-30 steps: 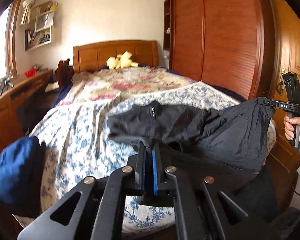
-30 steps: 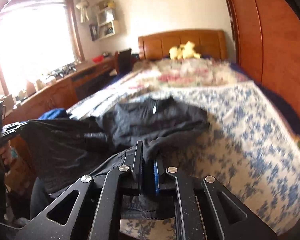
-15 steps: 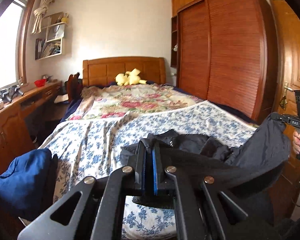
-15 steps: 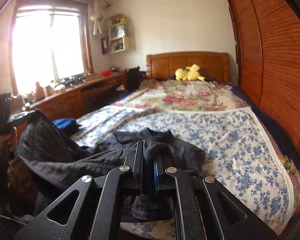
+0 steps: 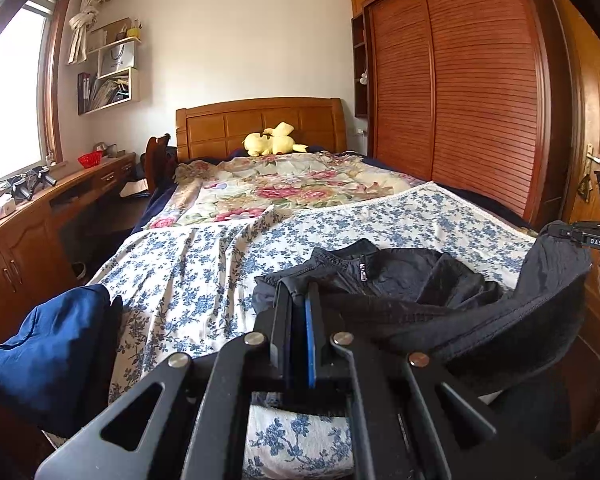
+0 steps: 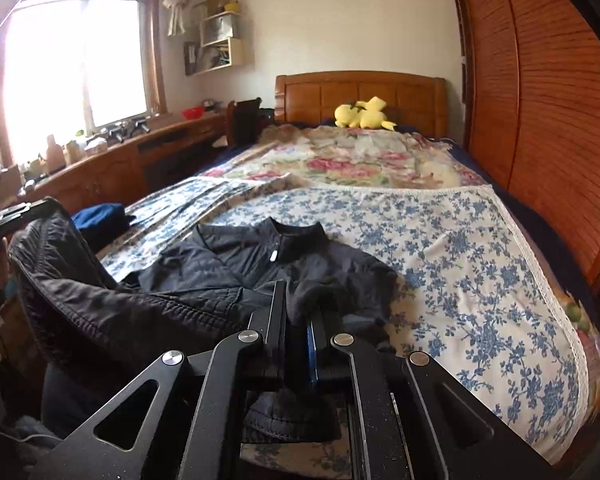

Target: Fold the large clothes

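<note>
Both grippers, left gripper (image 5: 300, 300) and right gripper (image 6: 300, 312), are pinching the hem of the black jacket (image 6: 260, 264), holding that edge raised and taut for folding. Its collar end is lying on the floral bedspread (image 6: 460, 248).

My left gripper (image 5: 300, 300): matte black linkage arms, triangular cut-outs, four round silver screws, one blue finger pad. My right gripper (image 6: 300, 308): same build; its handle at right edge of left view bears white "DAS" lettering.
</note>
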`<state>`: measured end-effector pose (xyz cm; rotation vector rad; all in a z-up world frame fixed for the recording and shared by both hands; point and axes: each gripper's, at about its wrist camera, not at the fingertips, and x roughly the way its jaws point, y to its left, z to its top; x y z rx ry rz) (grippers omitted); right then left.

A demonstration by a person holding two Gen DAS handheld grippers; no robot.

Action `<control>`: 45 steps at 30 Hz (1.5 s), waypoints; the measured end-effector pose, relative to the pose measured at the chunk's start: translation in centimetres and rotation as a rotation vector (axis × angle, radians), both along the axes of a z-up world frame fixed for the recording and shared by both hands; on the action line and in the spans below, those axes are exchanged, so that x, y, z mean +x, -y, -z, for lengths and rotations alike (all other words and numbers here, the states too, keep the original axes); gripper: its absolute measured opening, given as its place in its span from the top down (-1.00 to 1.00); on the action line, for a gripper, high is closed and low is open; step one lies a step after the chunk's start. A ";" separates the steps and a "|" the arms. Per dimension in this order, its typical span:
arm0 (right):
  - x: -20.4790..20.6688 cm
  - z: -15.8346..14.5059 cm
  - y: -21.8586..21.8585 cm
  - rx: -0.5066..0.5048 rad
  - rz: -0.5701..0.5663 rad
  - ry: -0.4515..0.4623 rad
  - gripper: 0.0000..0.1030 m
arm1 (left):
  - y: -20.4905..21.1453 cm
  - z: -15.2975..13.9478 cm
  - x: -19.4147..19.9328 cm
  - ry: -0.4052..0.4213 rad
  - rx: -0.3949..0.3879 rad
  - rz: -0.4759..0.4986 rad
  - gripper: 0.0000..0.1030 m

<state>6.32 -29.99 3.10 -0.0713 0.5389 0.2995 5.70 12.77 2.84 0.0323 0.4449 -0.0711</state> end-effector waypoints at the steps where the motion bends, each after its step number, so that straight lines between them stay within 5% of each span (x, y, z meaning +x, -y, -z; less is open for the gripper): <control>1: 0.3 0.2 -0.1 -0.004 -0.001 -0.002 0.90 | -0.1 0.5 0.6 -0.004 0.004 -0.016 0.92; 15: 13.8 8.0 0.2 -0.083 0.029 -0.096 0.90 | -2.0 5.0 12.3 -0.056 0.012 -0.086 0.92; 29: 30.9 9.7 1.5 -0.096 0.166 -0.119 0.90 | -2.6 7.2 23.0 -0.100 0.025 -0.119 0.86; 35: 35.4 11.3 1.1 -0.135 0.220 -0.121 0.90 | -1.6 8.8 24.2 -0.146 0.057 -0.098 0.72; 38: 37.1 13.4 -0.2 -0.289 0.189 -0.165 0.90 | -1.0 9.5 23.4 -0.149 0.082 -0.094 0.53; 45: 35.9 13.1 0.2 -0.265 0.174 -0.186 0.60 | 0.8 11.8 21.5 -0.179 0.025 -0.021 0.34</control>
